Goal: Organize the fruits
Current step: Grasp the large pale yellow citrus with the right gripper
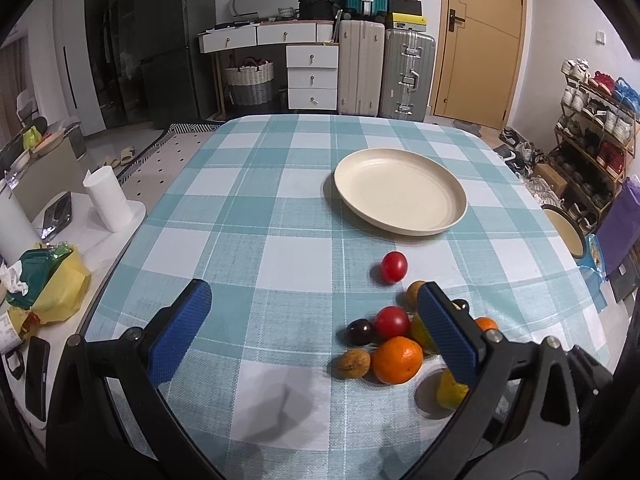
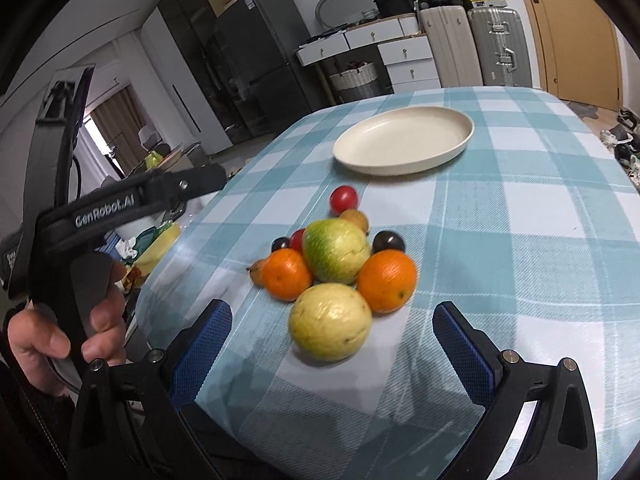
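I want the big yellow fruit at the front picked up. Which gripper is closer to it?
Right. The right gripper is open with the yellow fruit just ahead between its fingers. The left gripper is open too, with that fruit off beyond its right finger.

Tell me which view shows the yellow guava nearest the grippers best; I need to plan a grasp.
The right wrist view: the yellow guava sits whole and unobstructed, just ahead of the open right gripper. In the left wrist view only a sliver shows, hidden behind a finger of the left gripper.

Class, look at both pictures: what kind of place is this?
Probably a lived-in flat: a checked-cloth table, a fridge, suitcases and a shoe rack fill one room.
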Available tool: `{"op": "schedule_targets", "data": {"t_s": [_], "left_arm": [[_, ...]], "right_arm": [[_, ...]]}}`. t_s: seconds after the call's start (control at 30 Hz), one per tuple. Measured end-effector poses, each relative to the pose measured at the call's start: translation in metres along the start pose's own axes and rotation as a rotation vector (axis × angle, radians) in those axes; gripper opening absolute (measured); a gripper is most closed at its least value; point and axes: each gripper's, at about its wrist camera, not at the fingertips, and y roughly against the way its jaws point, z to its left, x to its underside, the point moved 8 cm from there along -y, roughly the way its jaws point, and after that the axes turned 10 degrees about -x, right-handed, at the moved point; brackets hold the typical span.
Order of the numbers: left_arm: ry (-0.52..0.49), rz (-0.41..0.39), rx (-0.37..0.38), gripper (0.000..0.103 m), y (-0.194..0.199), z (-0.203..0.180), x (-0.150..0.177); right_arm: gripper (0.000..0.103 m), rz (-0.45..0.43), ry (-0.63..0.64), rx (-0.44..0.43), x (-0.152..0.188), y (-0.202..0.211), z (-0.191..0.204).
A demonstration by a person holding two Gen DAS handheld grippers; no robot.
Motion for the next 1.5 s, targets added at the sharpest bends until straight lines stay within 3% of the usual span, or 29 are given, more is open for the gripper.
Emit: {"op": "schedule_targets", "data": {"t_s": [0.53,0.73,0.83,1.5], "left_arm": [[0.045,0.029,-0.018,0.102,-0.012,0.014,0.006],[0.046,0.03,-0.023,0.102,-0.015,0.016,0.008],[0.048,0.028,-0.022,0.102,-0.015,0.016,0.008],[0.062,0.014,-0.031,0.102,-0.021,0.024,0.012]], "right_arm": [[0.081,0.047,-0.042,-0.034,0.014,-0.014,0.0],[0.068,0.06,-0.041,-0.056,0.016,-0.019,0.003],[0.051,0.061,-0.049,-0.039,0.017,-0.021,0.0],[0.049,0.032,-0.051,-0.063,0.02,-0.018,0.001]]}}
